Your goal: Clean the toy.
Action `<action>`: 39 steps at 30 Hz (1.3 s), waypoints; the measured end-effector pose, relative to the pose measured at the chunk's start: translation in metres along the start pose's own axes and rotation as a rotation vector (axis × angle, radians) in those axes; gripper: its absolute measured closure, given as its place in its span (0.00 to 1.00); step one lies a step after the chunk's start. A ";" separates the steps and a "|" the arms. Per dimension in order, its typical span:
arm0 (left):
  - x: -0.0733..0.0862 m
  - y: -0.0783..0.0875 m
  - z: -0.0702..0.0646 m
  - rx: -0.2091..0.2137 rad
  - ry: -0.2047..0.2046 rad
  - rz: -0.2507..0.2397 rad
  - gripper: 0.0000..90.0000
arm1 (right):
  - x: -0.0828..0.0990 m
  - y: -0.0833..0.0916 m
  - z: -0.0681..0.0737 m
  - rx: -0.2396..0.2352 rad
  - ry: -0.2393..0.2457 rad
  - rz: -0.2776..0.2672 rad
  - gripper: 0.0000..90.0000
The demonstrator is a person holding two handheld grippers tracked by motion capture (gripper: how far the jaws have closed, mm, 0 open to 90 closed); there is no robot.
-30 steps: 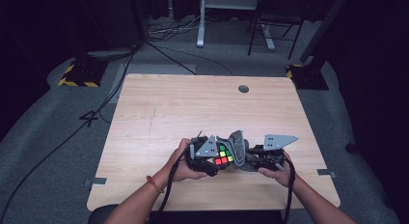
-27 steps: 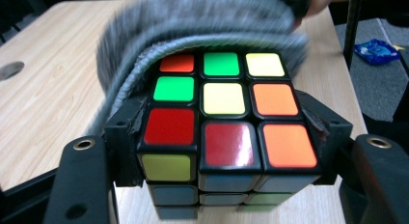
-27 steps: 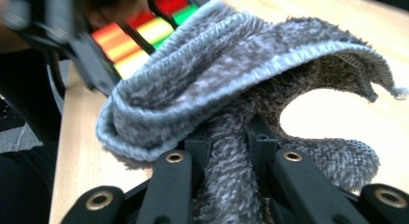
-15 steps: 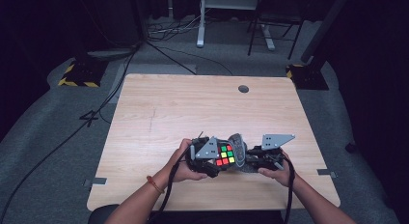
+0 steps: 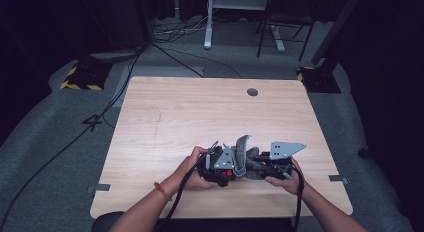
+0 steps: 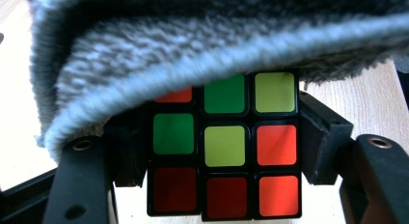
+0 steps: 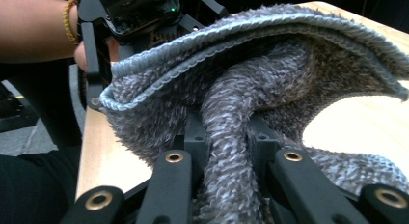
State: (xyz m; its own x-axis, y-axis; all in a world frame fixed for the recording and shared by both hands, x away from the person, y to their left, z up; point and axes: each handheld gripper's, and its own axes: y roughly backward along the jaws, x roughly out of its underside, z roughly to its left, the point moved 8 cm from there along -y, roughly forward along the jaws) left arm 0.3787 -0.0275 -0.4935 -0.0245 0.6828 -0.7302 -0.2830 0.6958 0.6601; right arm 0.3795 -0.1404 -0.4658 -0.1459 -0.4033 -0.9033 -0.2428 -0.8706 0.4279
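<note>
A scrambled colour cube (image 6: 224, 151), with red, green and yellow tiles, sits between the black jaws of my left gripper (image 6: 223, 137), which is shut on its sides. A grey fluffy cloth (image 6: 193, 45) hangs over the cube's top. My right gripper (image 7: 229, 137) is shut on a bunched fold of that cloth (image 7: 270, 74), and the left gripper's body (image 7: 135, 11) shows just beyond it. In the high view both grippers meet near the table's front edge: left gripper (image 5: 222, 168), right gripper (image 5: 256, 168), the cloth (image 5: 242, 151) arched over the cube (image 5: 228, 172), of which a red patch shows.
The wooden table (image 5: 200, 117) stretches bare behind the hands, with a round cable hole (image 5: 252, 92) near its far edge. Cables trail from both grippers over the front edge. On the floor beyond lie more cables and stand legs (image 5: 207, 22).
The cube's coloured top face showed between the grippers in the high view before. Now the grey cloth has come over it and hides most of it. Both hands stay in place.
</note>
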 end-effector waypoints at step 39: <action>-0.011 0.018 0.002 0.017 0.018 -0.123 0.37 | 0.018 -0.001 -0.012 -0.005 -0.070 0.047 0.85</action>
State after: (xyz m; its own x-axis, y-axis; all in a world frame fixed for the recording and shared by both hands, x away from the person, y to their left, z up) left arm 0.3760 -0.0220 -0.4738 -0.0084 0.5883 -0.8086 -0.2691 0.7775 0.5684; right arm 0.3885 -0.1498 -0.4831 -0.2235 -0.4231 -0.8781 -0.2292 -0.8528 0.4692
